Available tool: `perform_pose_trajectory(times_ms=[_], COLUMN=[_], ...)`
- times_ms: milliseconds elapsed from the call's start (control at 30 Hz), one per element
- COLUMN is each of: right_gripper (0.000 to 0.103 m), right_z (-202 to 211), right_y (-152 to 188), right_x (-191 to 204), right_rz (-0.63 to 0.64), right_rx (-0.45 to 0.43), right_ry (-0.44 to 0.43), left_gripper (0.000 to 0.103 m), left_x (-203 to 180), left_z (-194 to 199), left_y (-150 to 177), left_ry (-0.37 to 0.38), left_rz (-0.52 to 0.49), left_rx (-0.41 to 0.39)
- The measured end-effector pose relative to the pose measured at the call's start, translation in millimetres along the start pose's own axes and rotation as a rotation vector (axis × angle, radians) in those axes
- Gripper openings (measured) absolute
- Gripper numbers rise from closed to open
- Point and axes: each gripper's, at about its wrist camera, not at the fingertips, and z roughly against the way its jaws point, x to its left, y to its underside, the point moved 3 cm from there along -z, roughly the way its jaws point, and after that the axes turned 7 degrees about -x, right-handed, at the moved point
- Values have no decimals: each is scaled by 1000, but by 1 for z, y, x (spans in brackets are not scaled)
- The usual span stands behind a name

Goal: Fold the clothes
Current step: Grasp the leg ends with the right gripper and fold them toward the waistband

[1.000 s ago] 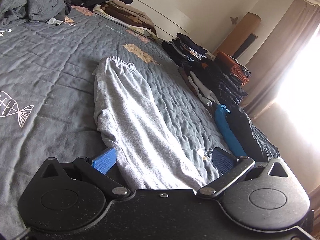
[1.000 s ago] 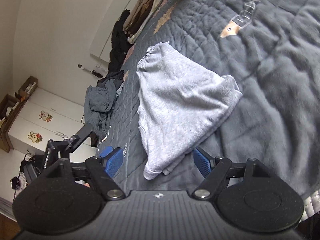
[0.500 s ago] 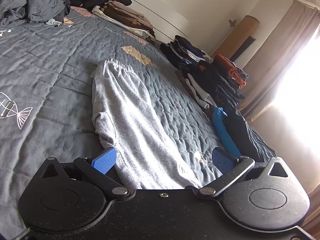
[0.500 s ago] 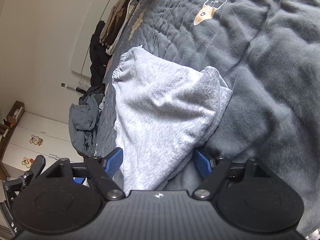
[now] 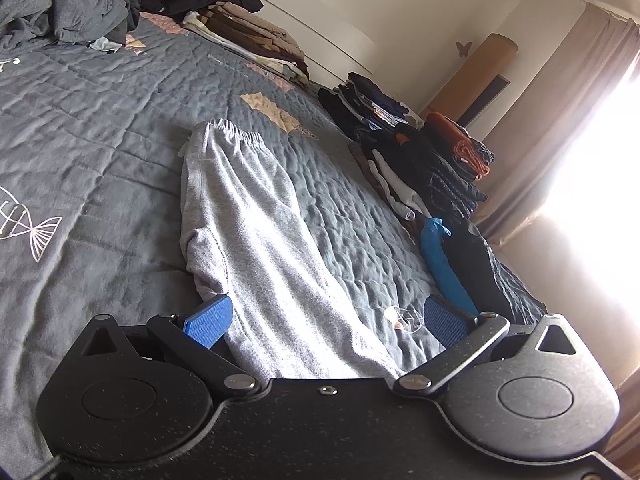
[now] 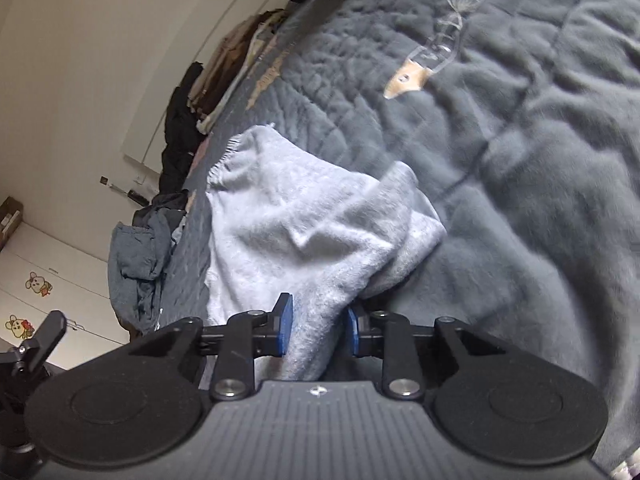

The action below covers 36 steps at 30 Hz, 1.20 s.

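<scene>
Your sweatpants (image 5: 248, 232) lie lengthwise on quilt (image 5: 88, 128) — waistband at far end. Folded stacks (image 5: 432, 160) line quilt's right edge; crumpled heap (image 5: 64, 4) sits far left; more folded piles (image 5: 256, 36) behind, along wall.

right gripper (image 6: 316, 330) is tilted down with jaws closing in, left gripper (image 5: 324, 320) is tilted down, jaws spread wide

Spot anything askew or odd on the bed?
Mostly tidy. The grey sweatpants have one corner bunched where the right gripper is closing on the fabric; an unfolded grey heap sits crumpled beside folded stacks.
</scene>
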Motion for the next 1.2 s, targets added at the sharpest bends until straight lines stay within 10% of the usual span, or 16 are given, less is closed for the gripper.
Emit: perform_pose_trajectory(times_ms=[300,400,500,1200], right_gripper=[58,23,12,10], right_z=[-17,-24,-20,102], right_y=[4,0,-6,-151], right_x=[11,20,26,7], right_rz=[53,95,104,231], right_rx=[1,2,3,41], right_ry=[5,55,53,132], left_gripper=[102,102,102,102], left_x=[3,10,19,20], left_z=[-1,-2,-4,-10], left_y=[-2,-6,-10,-11], left_ry=[-12,-34,-62,-102], left_rz=[-1,13,36,6], left_rx=[-2,-7,-11,12])
